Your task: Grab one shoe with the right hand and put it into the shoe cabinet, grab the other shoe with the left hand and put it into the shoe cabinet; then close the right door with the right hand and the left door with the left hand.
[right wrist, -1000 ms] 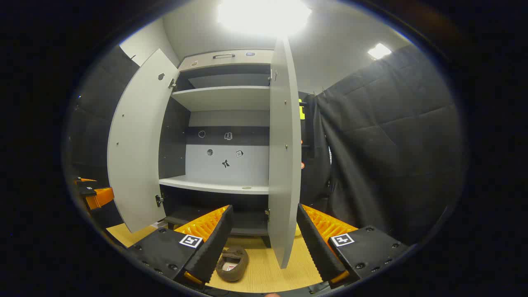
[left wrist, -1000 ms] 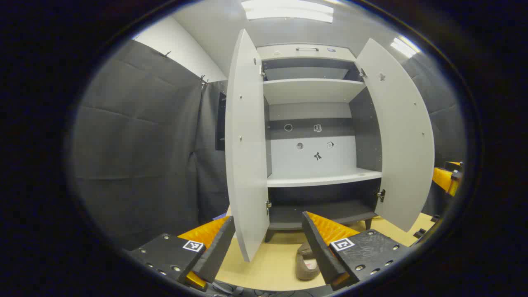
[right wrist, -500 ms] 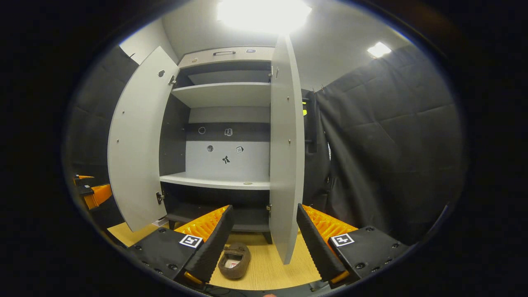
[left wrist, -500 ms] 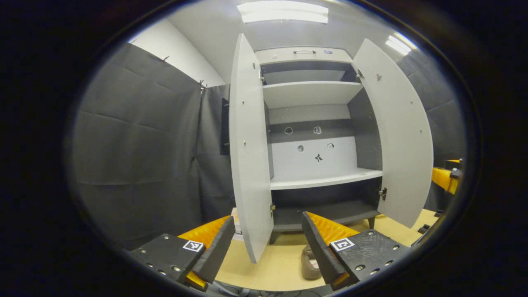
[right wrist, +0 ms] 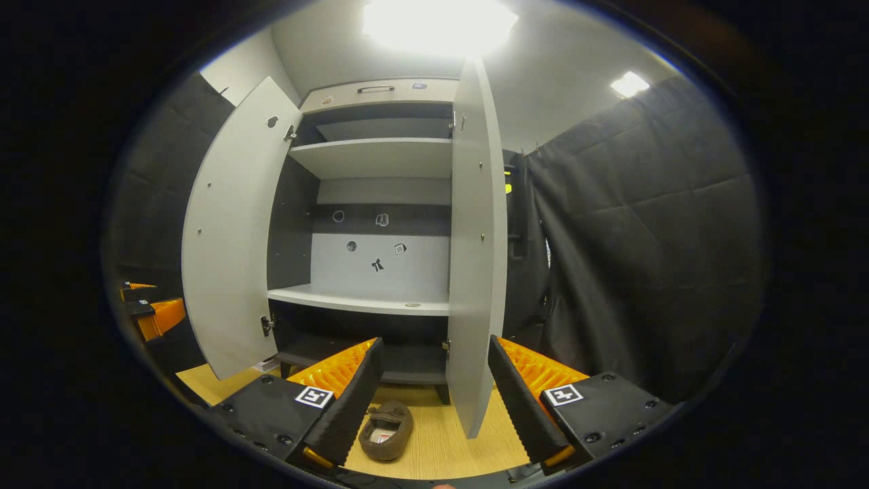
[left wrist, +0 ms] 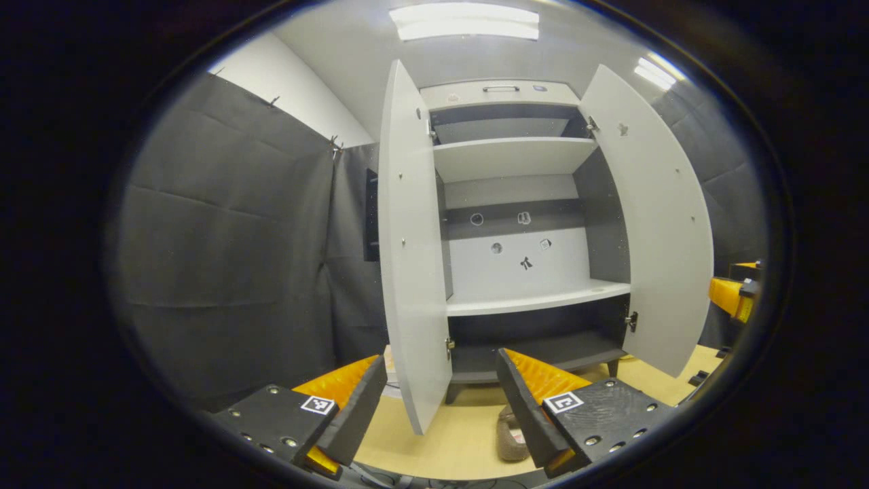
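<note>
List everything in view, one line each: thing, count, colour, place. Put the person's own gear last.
Shoe cabinet: one, white shelves with dark grey inner walls, straight ahead on the floor, shelves bare.
Cabinet doors: two, white, both swung open; left door, right door.
Stickers: several, small, dark, on the cabinet's back panel.
Shoe: one seen per view, brown slipper, on the floor in front of the cabinet; a slipper partly hidden behind a finger in the left gripper view.
Floor: light wood.
Ceiling lights: several, white, overhead.
Left gripper: one, open, holding nothing.
Right gripper: one, open, holding nothing.
</note>
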A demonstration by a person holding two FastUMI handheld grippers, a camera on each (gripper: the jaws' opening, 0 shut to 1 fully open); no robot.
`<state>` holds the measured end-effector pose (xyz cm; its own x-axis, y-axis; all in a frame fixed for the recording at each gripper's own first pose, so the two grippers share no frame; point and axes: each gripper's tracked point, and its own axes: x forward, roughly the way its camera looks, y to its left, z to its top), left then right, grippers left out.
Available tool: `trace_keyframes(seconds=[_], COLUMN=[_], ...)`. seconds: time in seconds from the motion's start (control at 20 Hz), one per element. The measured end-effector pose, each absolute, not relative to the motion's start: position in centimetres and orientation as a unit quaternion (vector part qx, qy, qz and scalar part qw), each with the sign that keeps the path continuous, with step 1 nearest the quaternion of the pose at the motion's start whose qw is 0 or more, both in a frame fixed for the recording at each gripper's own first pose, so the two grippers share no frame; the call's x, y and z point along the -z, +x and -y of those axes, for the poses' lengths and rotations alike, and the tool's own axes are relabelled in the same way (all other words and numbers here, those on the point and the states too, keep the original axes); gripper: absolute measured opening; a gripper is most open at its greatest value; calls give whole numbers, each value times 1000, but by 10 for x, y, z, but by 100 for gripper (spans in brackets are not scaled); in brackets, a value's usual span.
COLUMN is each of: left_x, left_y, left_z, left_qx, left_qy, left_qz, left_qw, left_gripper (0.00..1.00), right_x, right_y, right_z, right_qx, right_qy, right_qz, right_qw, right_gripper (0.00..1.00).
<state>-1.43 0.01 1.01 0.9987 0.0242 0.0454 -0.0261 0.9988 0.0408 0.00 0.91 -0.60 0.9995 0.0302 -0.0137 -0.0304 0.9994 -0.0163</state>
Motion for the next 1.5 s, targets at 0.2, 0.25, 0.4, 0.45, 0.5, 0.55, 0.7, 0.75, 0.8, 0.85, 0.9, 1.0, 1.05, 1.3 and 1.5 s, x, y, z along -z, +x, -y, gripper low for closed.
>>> trace_keyframes(seconds=[0.2,0.25,0.4,0.45,0.5,0.55,0.7,0.75,0.8,0.85,0.9,1.0,1.05,1.3,1.5], left_x=[-16,-17,-18,-15,-14,-11,-7,-7,-9,-9,-9,-6,-5,-3,3], left_y=[-20,-22,-30,-33,-38,-43,-55,-55,-54,-53,-51,-41,-34,-13,-5], left_z=[6,6,9,8,5,2,-6,-7,-8,-10,-12,-17,-21,-39,-57], left_qx=[-23,-28,-44,-53,-64,-74,-95,-99,-101,-101,-101,-98,-97,-101,-113], left_qy=[28,29,31,33,34,32,24,26,31,38,44,47,46,35,41], left_qz=[29,30,32,29,26,24,15,15,18,21,21,22,23,30,26], left_qw=[999,999,998,998,997,996,995,995,994,994,994,994,994,994,992], left_gripper=[100,100,100,100,100,100,100,100,100,100,100,100,100,100,100], right_x=[10,12,28,34,41,47,68,75,81,88,98,116,126,174,218], right_y=[6,8,16,19,21,25,34,38,42,45,49,59,64,85,92], right_z=[-21,-24,-38,-43,-48,-53,-74,-79,-86,-93,-100,-113,-119,-149,-162], right_qx=[-50,-59,-97,-109,-121,-131,-156,-161,-168,-175,-182,-189,-189,-201,-207], right_qy=[-9,-12,-14,-11,-7,-2,3,4,7,8,9,8,5,-26,-17], right_qz=[-10,-11,-30,-37,-43,-49,-72,-82,-91,-102,-117,-142,-157,-214,-278], right_qw=[999,998,995,993,992,990,985,983,981,979,976,972,969,956,938], right_gripper=[92,97,97,93,93,97,97,97,97,97,97,97,97,98,97])
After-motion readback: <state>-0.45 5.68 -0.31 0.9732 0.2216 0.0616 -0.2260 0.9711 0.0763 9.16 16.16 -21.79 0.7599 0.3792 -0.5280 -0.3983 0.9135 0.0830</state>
